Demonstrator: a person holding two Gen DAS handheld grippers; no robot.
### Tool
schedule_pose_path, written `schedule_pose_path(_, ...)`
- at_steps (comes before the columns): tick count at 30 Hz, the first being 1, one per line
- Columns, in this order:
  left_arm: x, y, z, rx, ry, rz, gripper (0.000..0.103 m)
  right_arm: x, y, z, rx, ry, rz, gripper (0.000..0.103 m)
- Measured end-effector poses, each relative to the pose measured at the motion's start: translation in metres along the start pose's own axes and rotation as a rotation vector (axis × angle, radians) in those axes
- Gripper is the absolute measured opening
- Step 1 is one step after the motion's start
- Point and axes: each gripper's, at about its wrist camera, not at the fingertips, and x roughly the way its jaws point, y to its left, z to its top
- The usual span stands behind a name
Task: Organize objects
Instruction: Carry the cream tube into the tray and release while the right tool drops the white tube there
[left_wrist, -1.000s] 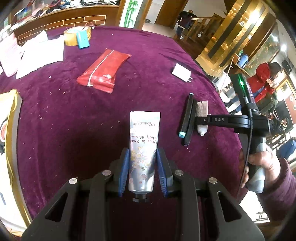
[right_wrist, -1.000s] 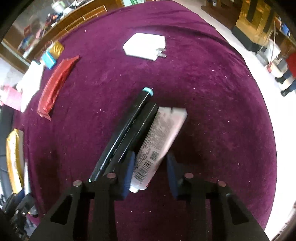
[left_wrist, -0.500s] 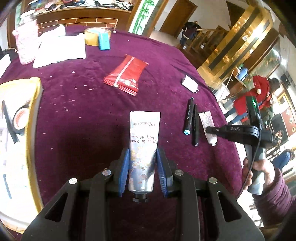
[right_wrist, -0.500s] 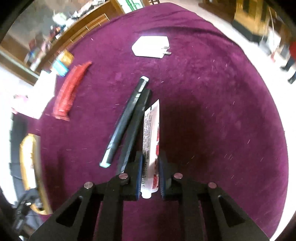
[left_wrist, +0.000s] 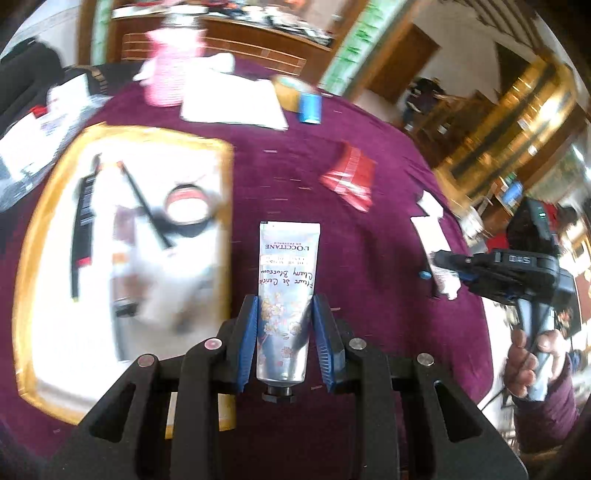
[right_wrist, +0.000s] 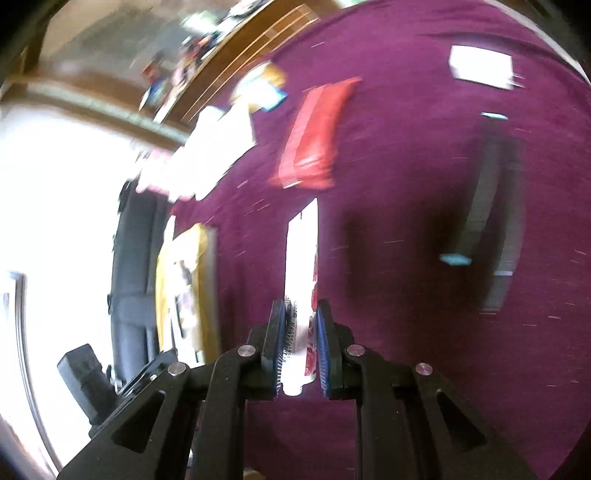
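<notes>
Lying on the table, the gold-rimmed tray held pens and a round tin; the left hand-held gripper clamped a cream tube, the right hand-held gripper clamped a white tube.

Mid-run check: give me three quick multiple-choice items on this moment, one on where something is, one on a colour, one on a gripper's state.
1. Where is the gold-rimmed tray relative to the hand cream tube in the left wrist view?
A. To its left
B. To its right
C. Under it

2. What colour is the tablecloth?
A. Green
B. Purple
C. White

3. What is the right gripper doing?
A. Open, empty
B. Shut on a pen
C. Shut on a white tube

Answers: A, the tray lies left of the tube; B, purple cloth surrounds everything; C, both pads press the tube.
</notes>
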Motion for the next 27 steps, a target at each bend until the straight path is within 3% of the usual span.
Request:
schedule_pose_path(6, -0.01, 0.069, -0.009, -0.108, 0.004, 0.127, 0.027, 0.071, 0.09, -0.012, -0.136, 0.139, 0.055, 0.014)
schedule_pose_path(12, -0.008, 0.109, -0.018, -0.163, 0.03, 0.177, 0.027, 0.138, 0.151, -0.036, -0.215, 0.263, 0.051, 0.015)
schedule_pose_path(19, 0.006, 0.132, -0.023, -0.185, 0.079, 0.205, 0.027, 0.189, 0.179, -0.073, -0.265, 0.379, 0.03, 0.015)
schedule_pose_path(27, 0.004, 0.135, -0.023, -0.153, 0.082, 0.23, 0.027, 0.218, 0.193, -0.109, -0.328, 0.455, -0.015, 0.015)
